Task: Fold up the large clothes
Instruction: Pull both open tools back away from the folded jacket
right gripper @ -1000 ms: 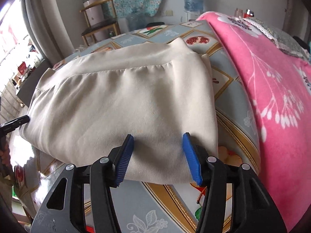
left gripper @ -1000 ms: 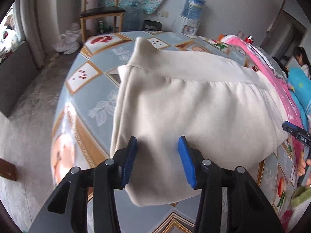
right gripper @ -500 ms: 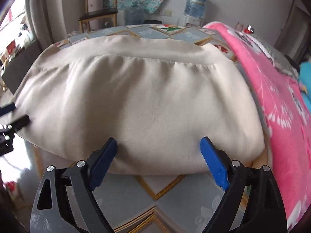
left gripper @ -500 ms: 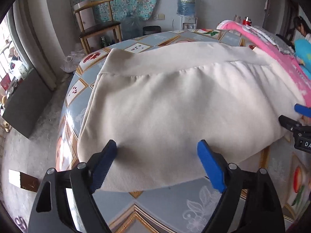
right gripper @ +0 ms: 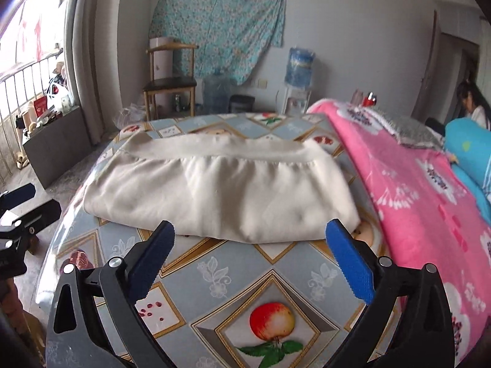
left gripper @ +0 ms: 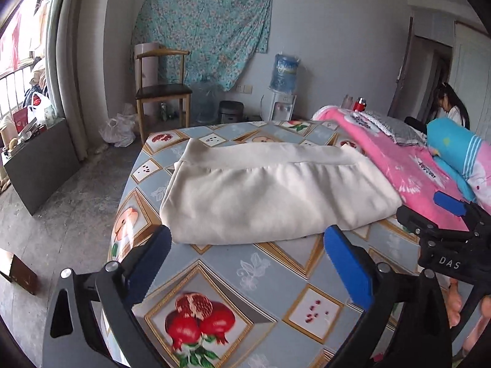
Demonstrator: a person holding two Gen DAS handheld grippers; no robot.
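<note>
A cream garment [left gripper: 270, 196] [right gripper: 214, 190] lies folded in a wide bundle on the table [left gripper: 245, 279] [right gripper: 233, 276], which has a fruit-patterned cloth. Its ribbed band runs along the far side. My left gripper [left gripper: 245, 236] hovers just short of the garment's near edge, toward the left end; its jaws are opening wide with nothing between the pads. My right gripper [right gripper: 250, 228] hangs the same way before the right part of the near edge, jaws opening and empty. Its fingers [left gripper: 449, 205] also show at the right of the left wrist view.
A pink blanket [left gripper: 408, 168] [right gripper: 414, 199] covers the table's right side, with a blue bundle [left gripper: 454, 147] on it. Behind stand a wooden chair [left gripper: 162, 92] and a water dispenser [left gripper: 285, 73]. A person [left gripper: 451, 107] sits at the far right. A dark board [left gripper: 40, 165] leans at left.
Both grippers let go of the garment's near edge, opened wide and drew back and upward. The garment now lies folded, farther off in both views.
</note>
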